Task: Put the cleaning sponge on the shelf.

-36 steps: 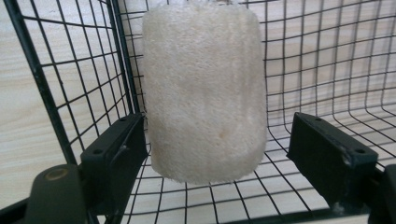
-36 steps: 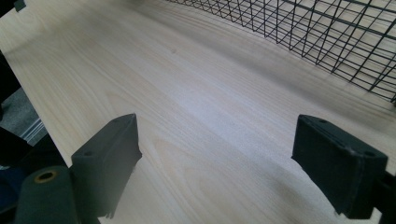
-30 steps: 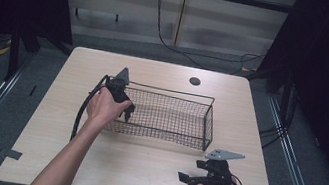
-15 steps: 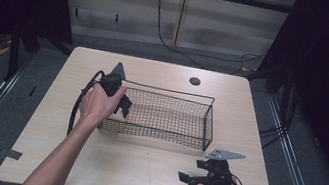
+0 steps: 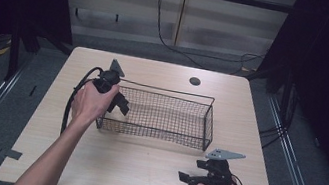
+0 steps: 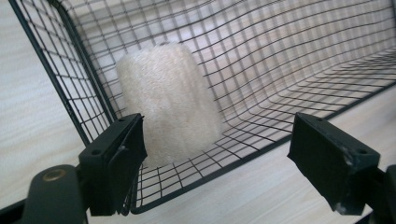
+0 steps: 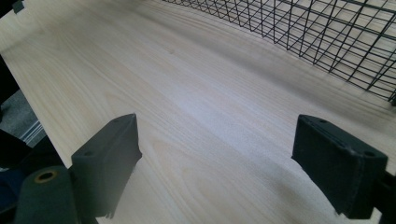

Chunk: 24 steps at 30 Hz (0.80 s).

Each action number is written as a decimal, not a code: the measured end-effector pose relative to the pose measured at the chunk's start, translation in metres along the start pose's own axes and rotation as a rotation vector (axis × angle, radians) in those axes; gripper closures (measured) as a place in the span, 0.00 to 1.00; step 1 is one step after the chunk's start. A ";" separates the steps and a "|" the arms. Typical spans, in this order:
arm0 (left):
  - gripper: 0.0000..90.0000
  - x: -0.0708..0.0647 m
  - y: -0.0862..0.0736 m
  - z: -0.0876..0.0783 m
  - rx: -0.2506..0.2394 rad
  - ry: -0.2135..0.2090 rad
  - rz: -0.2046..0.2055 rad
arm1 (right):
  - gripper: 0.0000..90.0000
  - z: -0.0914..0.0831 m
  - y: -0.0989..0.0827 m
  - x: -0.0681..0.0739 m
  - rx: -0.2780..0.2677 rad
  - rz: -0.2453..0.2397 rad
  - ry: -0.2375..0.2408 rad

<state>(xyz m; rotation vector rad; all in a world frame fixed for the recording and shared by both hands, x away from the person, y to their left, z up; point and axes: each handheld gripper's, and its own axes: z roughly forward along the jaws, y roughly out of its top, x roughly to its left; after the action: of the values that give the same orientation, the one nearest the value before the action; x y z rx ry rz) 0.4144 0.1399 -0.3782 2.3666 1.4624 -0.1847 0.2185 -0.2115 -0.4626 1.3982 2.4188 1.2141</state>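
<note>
the left hand-held gripper (image 6: 219,158), jaws apart, hovers at the wire basket's (image 5: 180,138) left end, where a cream fuzzy roll (image 6: 170,102) lies inside. the right hand-held gripper (image 5: 188,177), jaws apart, rests near the counter's (image 5: 139,169) front right corner.

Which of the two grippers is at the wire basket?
The left gripper, held open at the basket's left end, near the cream fuzzy roll inside. The right gripper rests apart on the table.

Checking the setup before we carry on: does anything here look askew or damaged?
Nothing stands out. The wire basket sits flat on the table, a pale fuzzy roll inside it, mesh unbent.
</note>
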 end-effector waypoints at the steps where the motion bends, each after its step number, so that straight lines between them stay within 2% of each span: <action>1: 0.20 0.000 -0.001 -0.003 -0.011 -0.002 0.011 | 0.16 0.000 0.000 0.000 0.000 0.001 0.000; 3: 0.20 0.001 -0.004 -0.007 -0.044 0.001 0.038 | 0.16 0.000 0.000 0.000 0.000 -0.002 0.001; 6: 0.20 0.002 -0.008 -0.011 -0.057 -0.015 0.053 | 0.16 0.000 0.000 0.000 0.001 -0.003 0.000; 8: 0.21 0.004 -0.013 -0.016 -0.077 -0.036 0.081 | 0.16 0.000 0.000 0.000 0.001 0.001 0.000; 11: 0.21 0.006 -0.016 -0.019 -0.097 -0.060 0.090 | 0.16 0.000 0.000 0.000 0.002 -0.001 -0.002; 15: 0.23 0.009 -0.024 -0.022 -0.130 -0.065 0.103 | 0.16 0.000 0.000 0.000 0.000 0.003 -0.002; 18: 0.23 0.014 -0.033 -0.027 -0.190 -0.078 0.121 | 0.16 0.000 0.000 0.000 -0.001 0.003 -0.003; 19: 0.23 0.015 -0.035 -0.028 -0.199 -0.085 0.124 | 0.16 0.000 0.000 0.000 0.000 0.004 -0.003; 20: 0.23 0.017 -0.037 -0.030 -0.196 -0.088 0.149 | 0.16 0.000 0.000 0.000 0.000 0.004 -0.004; 21: 0.23 0.017 -0.037 -0.030 -0.196 -0.088 0.149 | 0.16 0.000 0.000 0.000 -0.002 0.002 -0.004; 22: 0.23 0.018 -0.040 -0.030 -0.216 -0.095 0.141 | 0.16 0.000 0.000 0.000 -0.002 0.003 -0.004; 23: 0.23 0.021 -0.045 -0.034 -0.235 -0.095 0.159 | 0.16 0.000 0.000 0.000 -0.002 0.003 -0.004; 24: 0.23 0.022 -0.048 -0.035 -0.256 -0.113 0.169 | 0.16 0.000 0.000 0.000 -0.002 0.004 -0.005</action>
<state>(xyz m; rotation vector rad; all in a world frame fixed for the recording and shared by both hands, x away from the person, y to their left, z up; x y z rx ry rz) 0.3793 0.1907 -0.3634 2.2186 1.1538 -0.0816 0.2186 -0.2117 -0.4627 1.4041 2.4124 1.2112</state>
